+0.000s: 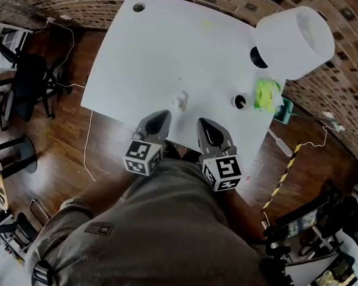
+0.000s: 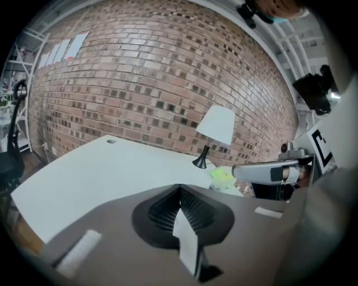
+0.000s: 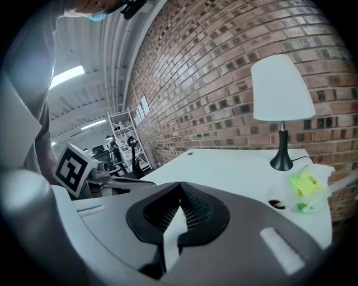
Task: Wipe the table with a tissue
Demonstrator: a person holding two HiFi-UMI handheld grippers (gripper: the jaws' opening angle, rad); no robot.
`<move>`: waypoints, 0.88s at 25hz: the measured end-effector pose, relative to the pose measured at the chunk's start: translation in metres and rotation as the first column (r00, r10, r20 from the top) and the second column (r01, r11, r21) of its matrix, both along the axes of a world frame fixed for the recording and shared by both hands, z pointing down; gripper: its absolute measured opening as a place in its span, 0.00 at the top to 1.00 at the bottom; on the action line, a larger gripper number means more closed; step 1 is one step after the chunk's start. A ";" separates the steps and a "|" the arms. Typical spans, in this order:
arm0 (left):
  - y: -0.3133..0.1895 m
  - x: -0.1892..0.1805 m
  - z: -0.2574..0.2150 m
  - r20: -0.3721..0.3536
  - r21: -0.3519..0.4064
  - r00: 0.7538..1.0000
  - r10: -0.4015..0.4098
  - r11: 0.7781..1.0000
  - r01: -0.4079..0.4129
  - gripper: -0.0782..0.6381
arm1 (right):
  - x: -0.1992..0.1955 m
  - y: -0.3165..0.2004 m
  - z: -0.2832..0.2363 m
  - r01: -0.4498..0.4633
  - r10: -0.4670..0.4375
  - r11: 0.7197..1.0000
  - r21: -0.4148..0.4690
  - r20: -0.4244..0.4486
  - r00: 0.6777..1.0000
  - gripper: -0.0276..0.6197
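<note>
**Head view.** The tissue (image 1: 181,100), a small crumpled white wad, is lying on the white table (image 1: 142,51) near its front edge. It is just ahead of both tools and touching neither. The left gripper (image 1: 159,116) and the right gripper (image 1: 208,127) are pointing over that edge from the person's lap. A lamp (image 1: 294,40) and a yellow-green item (image 1: 267,93) are standing at the far right, well apart from the wad.

**Left gripper view.** The left gripper (image 2: 180,189) is showing its jaws pressed together with nothing between them. Its own body is hiding the tissue.

**Right gripper view.** The right gripper (image 3: 180,187) is likewise showing its jaws meeting at the tips, empty.

**Handling note (judgement).** The pick-up is probably the step in hand. One tool's jaws need spreading before it comes down. They should straddle the wad's bulk, since closed tips would likely just be pushing so light a thing away.
</note>
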State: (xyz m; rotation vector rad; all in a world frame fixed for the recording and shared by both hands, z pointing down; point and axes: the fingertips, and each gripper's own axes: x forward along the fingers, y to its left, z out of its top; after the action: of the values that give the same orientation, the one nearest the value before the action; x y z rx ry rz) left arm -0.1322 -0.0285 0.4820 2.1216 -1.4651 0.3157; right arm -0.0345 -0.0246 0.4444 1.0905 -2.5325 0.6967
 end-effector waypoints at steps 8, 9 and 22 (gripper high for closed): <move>-0.007 0.006 0.051 0.027 -0.116 0.999 0.037 0.993 -0.034 0.89 | 0.003 -0.010 0.029 -0.007 0.005 0.999 -0.052 -0.047 0.999 0.94; -0.007 0.007 0.057 0.035 -0.132 0.998 0.045 0.990 -0.040 0.89 | 0.003 -0.011 0.032 -0.007 0.004 0.998 -0.059 -0.052 0.999 0.94; -0.016 0.018 0.105 0.234 -0.204 0.958 0.168 0.972 -0.120 0.64 | 0.014 -0.021 0.057 -0.049 0.042 0.991 -0.126 -0.055 0.998 0.94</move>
State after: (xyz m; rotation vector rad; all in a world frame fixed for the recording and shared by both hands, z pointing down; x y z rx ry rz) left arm -0.1142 -0.0449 0.5868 2.0958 -1.3537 0.7710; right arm -0.0206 -0.0457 0.5019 1.1110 -2.3903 0.8193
